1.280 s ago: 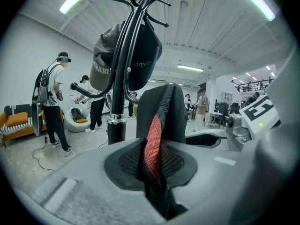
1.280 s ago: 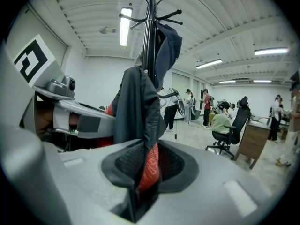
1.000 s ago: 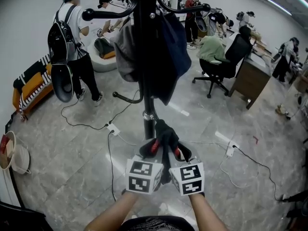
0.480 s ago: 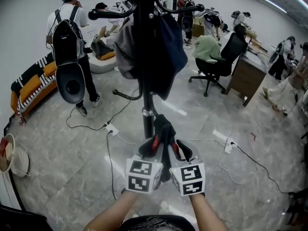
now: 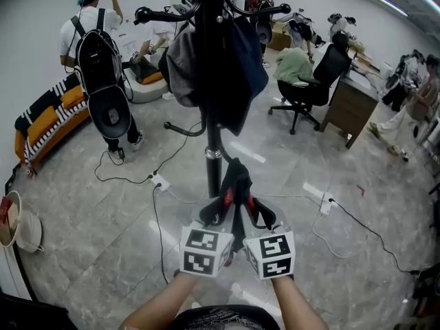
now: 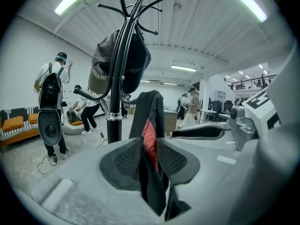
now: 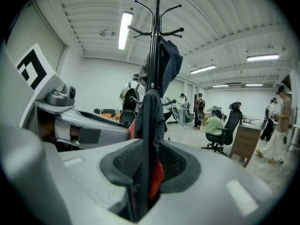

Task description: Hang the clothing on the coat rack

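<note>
Two tools side by side: left gripper (image 5: 220,209) and right gripper (image 5: 257,214), jaws of each pinching one dark garment (image 5: 236,179), near the coat rack (image 5: 214,158).

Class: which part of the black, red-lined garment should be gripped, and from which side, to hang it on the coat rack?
Grip the black garment at its bunched edge from the person's side, as the left gripper and right gripper do side by side. The cloth stands up past both in a narrow fold facing the coat rack, probably free to go over a hook.
</note>
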